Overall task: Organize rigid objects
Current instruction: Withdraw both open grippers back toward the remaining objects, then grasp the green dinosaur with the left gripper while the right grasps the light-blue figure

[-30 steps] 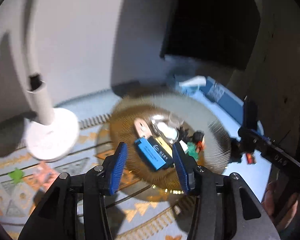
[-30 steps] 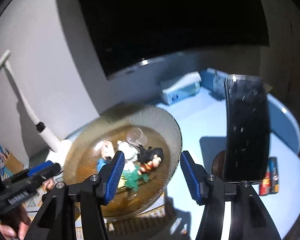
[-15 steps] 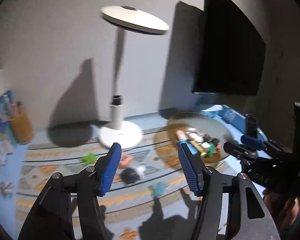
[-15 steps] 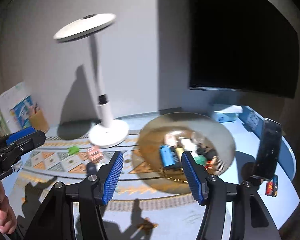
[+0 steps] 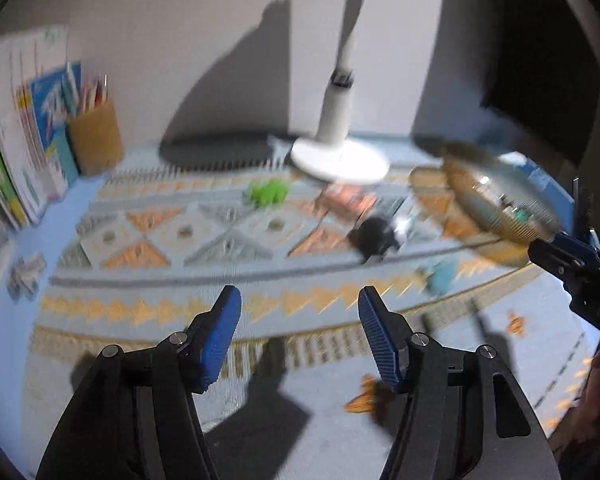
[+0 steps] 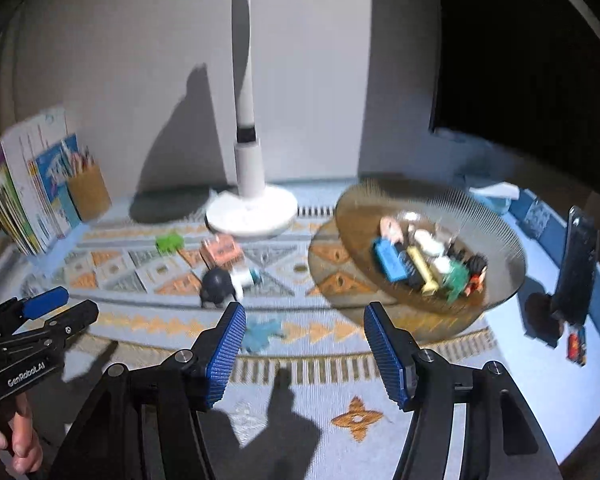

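Both claws are apart and hold nothing; the light-blue toy (image 6: 262,331) lies on the rug (image 6: 148,268) just beyond the right gripper (image 6: 304,340) at about eleven o'clock, nearer than to the left gripper (image 5: 300,322), and well apart from the bowl (image 6: 495,240) at two o'clock.

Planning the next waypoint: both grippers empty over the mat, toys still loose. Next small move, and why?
Probably ease the right gripper forward and down onto the light blue toy just ahead of its open jaws. It lies loose on the mat, outside the bowl that holds the other pieces.
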{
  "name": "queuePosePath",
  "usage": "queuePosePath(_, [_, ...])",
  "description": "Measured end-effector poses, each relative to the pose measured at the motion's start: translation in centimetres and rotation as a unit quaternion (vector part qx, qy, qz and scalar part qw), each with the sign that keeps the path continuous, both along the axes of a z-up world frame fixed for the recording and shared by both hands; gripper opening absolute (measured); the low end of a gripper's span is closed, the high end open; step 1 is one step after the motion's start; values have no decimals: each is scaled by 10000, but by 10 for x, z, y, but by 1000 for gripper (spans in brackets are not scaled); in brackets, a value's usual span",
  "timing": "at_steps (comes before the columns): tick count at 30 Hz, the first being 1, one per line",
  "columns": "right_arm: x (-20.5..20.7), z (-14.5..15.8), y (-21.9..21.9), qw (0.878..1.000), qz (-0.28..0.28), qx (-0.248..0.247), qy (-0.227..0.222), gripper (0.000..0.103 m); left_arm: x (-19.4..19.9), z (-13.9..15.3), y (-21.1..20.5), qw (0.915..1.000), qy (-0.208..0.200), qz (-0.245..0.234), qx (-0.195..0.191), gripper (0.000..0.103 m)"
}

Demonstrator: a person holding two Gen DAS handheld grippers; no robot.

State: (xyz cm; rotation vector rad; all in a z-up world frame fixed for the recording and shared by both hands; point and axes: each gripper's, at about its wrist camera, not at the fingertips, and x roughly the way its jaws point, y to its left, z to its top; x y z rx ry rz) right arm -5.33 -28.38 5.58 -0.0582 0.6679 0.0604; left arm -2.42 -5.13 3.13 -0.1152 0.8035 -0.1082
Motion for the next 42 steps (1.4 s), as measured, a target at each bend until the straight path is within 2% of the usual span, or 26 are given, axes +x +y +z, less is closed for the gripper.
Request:
queuePosePath(4, [11, -39, -4, 9996, -10, 54, 294, 60, 6, -29, 12, 9993, 248, 142, -241, 59])
queuePosePath(7, [16, -50, -10, 9990, -53, 203, 405, 60, 5, -29, 16, 9991, 164, 159, -363, 59])
queuePosePath(12, [20, -58, -9, 9987, -104, 121, 491, 62, 5, -32, 7, 9995, 243, 119, -153, 59])
queuePosePath(13, [19, -58, -8, 9988, -96, 89, 462, 64, 6, -31, 6, 9996, 226, 120, -120, 59])
queuePosePath(15, [17, -57, -5, 9992, -83, 25, 401, 81, 5, -31, 4, 9997, 210, 80, -61, 59])
queuePosePath(17, [14, -55, -4, 9996, -65, -31, 285, 86, 5, -31, 3, 9997, 223, 46, -49, 59])
queuePosePath(29, [15, -55, -3, 9995, -67, -63, 295, 87, 8, -34, 6, 9992, 360, -11, -159, 59])
queuePosePath(32, [15, -55, -3, 9995, -83, -90, 286, 87, 8, -34, 5, 9992, 360, -19, -143, 66])
queuePosePath(42, [19, -57, -5, 9990, -133, -78, 412, 87, 7, -32, 5, 9992, 367, -40, -152, 66])
